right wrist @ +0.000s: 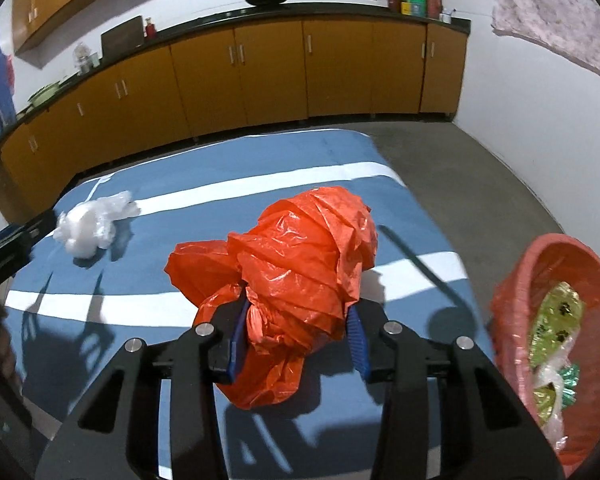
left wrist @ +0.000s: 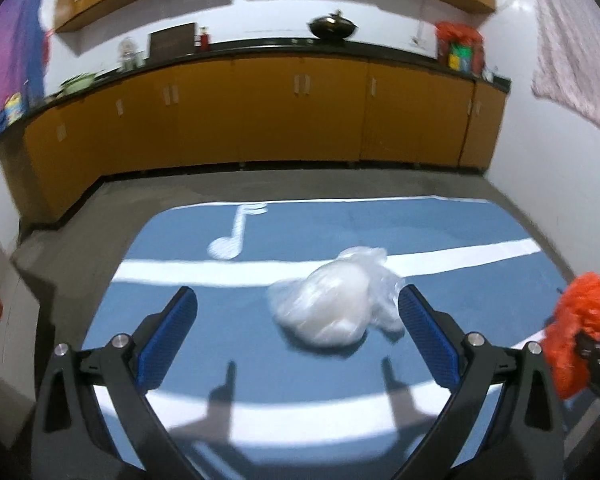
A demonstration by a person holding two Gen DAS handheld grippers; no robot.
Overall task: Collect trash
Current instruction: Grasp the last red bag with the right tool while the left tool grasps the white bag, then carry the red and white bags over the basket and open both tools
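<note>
A crumpled clear plastic bag (left wrist: 332,300) lies on the blue table (left wrist: 220,344). My left gripper (left wrist: 298,308) is open, its blue pads on either side of the bag, the right pad close to it. The bag also shows in the right wrist view (right wrist: 92,224) at the table's left. My right gripper (right wrist: 298,332) is shut on a crumpled orange plastic bag (right wrist: 300,252) and holds it above the table. The orange bag also shows at the right edge of the left wrist view (left wrist: 576,320).
A red basket (right wrist: 540,280) with a plastic liner and some wrappers in it stands right of the table (right wrist: 220,184). Orange cabinets (left wrist: 260,112) under a dark counter line the far wall. Grey floor (right wrist: 480,168) lies between.
</note>
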